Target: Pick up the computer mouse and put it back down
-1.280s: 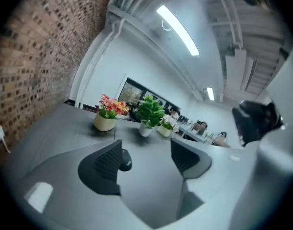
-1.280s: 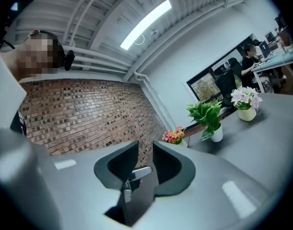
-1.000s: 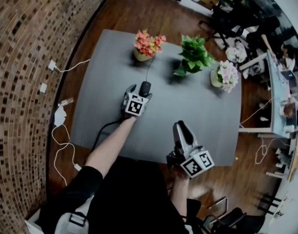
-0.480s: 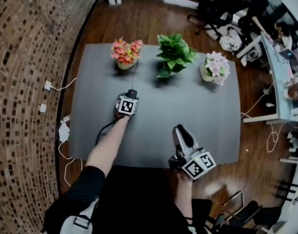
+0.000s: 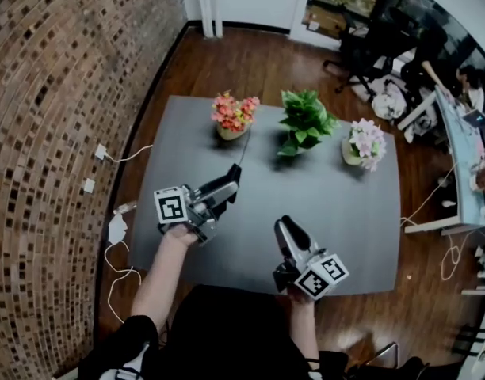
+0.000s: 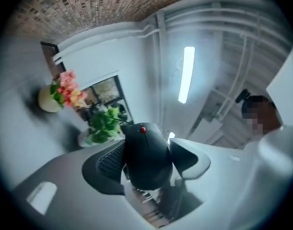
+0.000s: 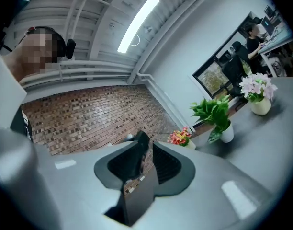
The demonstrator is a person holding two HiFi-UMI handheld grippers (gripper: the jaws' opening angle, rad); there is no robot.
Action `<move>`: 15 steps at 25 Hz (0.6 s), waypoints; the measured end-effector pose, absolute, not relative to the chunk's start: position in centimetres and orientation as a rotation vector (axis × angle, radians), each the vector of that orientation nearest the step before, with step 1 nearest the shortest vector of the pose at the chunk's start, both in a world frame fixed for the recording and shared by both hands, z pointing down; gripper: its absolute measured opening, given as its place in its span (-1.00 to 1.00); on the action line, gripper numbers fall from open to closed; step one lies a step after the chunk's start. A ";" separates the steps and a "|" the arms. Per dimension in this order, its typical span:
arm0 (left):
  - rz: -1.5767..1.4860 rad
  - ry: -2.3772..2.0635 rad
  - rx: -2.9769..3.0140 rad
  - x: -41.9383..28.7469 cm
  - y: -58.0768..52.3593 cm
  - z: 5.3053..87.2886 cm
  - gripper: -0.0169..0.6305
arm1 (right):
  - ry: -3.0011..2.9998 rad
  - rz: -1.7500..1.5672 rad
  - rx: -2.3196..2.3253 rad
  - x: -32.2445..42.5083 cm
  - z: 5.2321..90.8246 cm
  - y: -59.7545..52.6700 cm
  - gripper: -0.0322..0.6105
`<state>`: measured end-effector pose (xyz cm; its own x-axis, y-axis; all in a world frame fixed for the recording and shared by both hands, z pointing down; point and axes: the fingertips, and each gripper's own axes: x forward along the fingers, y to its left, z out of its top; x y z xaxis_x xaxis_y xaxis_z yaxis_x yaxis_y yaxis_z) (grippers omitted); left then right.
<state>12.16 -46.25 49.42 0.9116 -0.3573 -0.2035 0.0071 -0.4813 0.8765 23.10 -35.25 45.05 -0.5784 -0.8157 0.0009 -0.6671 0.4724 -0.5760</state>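
Note:
The black computer mouse (image 6: 146,159) with a red scroll wheel sits between the pads of my left gripper (image 5: 229,185), whose jaws have just been closing on it. The gripper holds it in the air above the grey table (image 5: 345,212), pointing roughly level toward the flower pots. A thin cable (image 5: 242,153) runs from the mouse toward the back of the table. My right gripper (image 5: 285,233) hovers over the table's near edge. Its jaws are together with nothing between them, as the right gripper view (image 7: 144,150) shows.
Three pots stand along the table's far side: orange-pink flowers (image 5: 233,115), a green plant (image 5: 304,125), pale pink flowers (image 5: 364,142). A brick wall is at the left, with cables and plugs (image 5: 116,229) on the wooden floor. Office chairs and desks stand at the far right.
My left gripper closed on the mouse, lifted it off the table and rolled over to the side. The right gripper stayed near the front edge.

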 end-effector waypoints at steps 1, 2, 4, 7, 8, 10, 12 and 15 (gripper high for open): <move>-0.528 -0.177 2.056 11.7 -45.4 45.5 -0.05 | 2.458 -0.770 -1.243 22.4 44.7 -35.5 -0.69; -0.595 -0.116 2.080 11.3 -44.6 41.9 -0.05 | 2.466 -0.766 -1.221 21.7 44.4 -35.6 -0.69; -0.690 -0.021 2.123 10.5 -42.7 36.2 -0.05 | 2.481 -0.765 -1.188 20.5 44.0 -35.7 -0.69; -0.757 0.087 2.179 10.2 -40.0 31.1 -0.05 | 2.510 -0.754 -1.159 19.4 43.4 -35.5 -0.69; -0.762 0.108 2.195 10.3 -39.4 30.2 -0.05 | 2.515 -0.749 -1.154 19.2 43.2 -35.5 -0.69; -0.760 0.129 2.224 10.3 -38.4 29.1 -0.05 | 2.517 -0.739 -1.145 18.9 42.8 -35.4 -0.69; -0.746 0.136 2.254 10.4 -37.9 28.7 -0.05 | 2.513 -0.730 -1.147 18.9 42.6 -35.4 -0.69; -0.703 0.118 2.287 10.9 -37.7 29.6 -0.05 | 2.504 -0.727 -1.161 19.2 42.7 -35.2 -0.69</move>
